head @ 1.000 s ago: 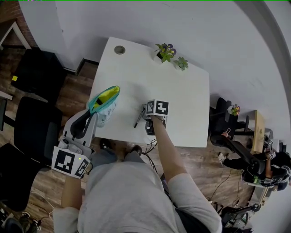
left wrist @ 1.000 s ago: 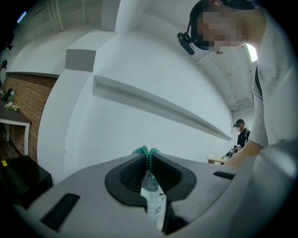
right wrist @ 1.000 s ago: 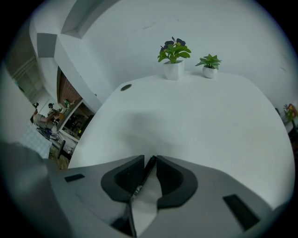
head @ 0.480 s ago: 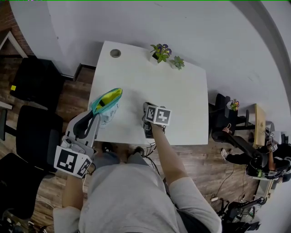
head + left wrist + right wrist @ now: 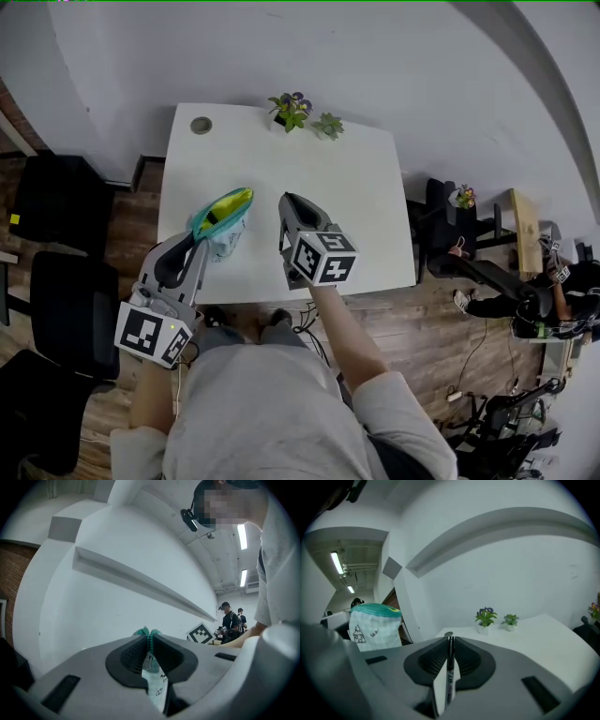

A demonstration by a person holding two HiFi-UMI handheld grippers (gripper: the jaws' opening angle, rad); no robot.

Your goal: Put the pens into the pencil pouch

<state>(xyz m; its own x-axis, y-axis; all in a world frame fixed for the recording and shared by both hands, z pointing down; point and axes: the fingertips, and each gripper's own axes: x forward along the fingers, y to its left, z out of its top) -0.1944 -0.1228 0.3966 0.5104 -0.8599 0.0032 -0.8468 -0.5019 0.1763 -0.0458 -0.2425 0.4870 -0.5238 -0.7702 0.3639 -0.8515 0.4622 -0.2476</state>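
The pencil pouch [image 5: 221, 219], white with a teal rim and yellow lining, hangs open-mouthed over the table's near left part. My left gripper [image 5: 202, 240] is shut on its edge; in the left gripper view the teal zipper rim and white fabric [image 5: 153, 679] sit pinched between the pads of the left gripper [image 5: 150, 645]. My right gripper [image 5: 286, 201] is raised above the table just right of the pouch, shut on a black pen [image 5: 450, 670] that stands between the pads of the right gripper [image 5: 450, 642]. The pouch [image 5: 375, 625] shows at the left of the right gripper view.
The white table [image 5: 361, 192] carries two small potted plants [image 5: 291, 109] [image 5: 328, 124] at its far edge and a cable grommet [image 5: 201, 125] at the far left corner. Black chairs [image 5: 58, 300] stand left of it. Another person [image 5: 553, 314] with equipment is at the far right.
The right gripper has lifted off the table with the pen and tipped up towards level. The pen no longer lies on the table. The left gripper with the pouch shifted slightly.
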